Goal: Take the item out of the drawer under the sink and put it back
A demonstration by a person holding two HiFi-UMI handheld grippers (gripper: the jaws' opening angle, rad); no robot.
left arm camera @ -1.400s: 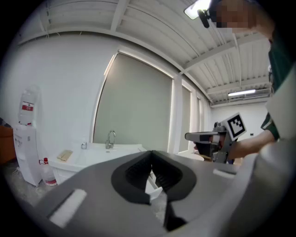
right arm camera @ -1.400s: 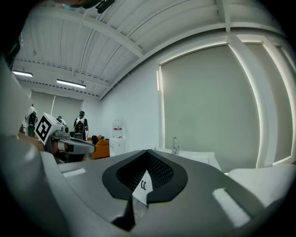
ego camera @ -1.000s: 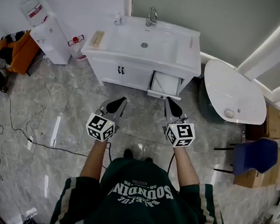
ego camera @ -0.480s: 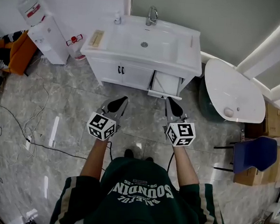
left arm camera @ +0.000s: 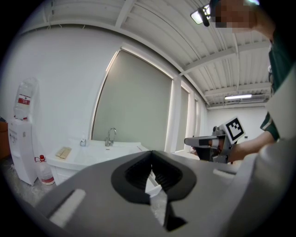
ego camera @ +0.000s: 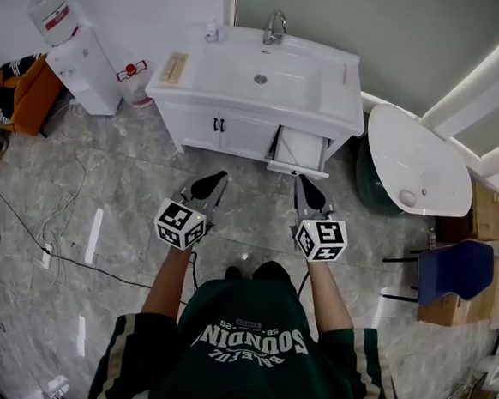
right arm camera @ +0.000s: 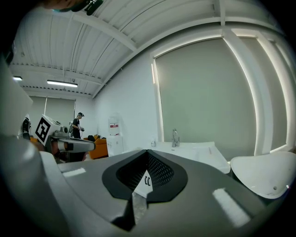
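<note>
The white sink vanity [ego camera: 334, 106] stands against the wall ahead. Its right-hand drawer [ego camera: 302, 150] is pulled open; the inside looks white and I cannot make out an item in it. My left gripper [ego camera: 211, 181] and right gripper [ego camera: 305, 187] are held side by side above the floor, short of the vanity, both shut and empty. The right one points at the open drawer. In the left gripper view the jaws [left arm camera: 151, 153] meet at the tip. The right gripper view shows its jaws [right arm camera: 147, 152] shut too, with the cabinet door handles [right arm camera: 147, 180] behind them.
A water dispenser [ego camera: 80, 60] and a bottle [ego camera: 136, 86] stand left of the vanity, near an orange seat [ego camera: 26, 91]. Cables [ego camera: 50, 222] trail on the floor at left. A white oval tub [ego camera: 416, 164], a blue chair [ego camera: 454, 275] and boxes [ego camera: 489, 213] are at right.
The person has stepped towards the vanity; a foot now shows ahead of the body. Both grippers have come slightly nearer the cabinet and stay shut.
</note>
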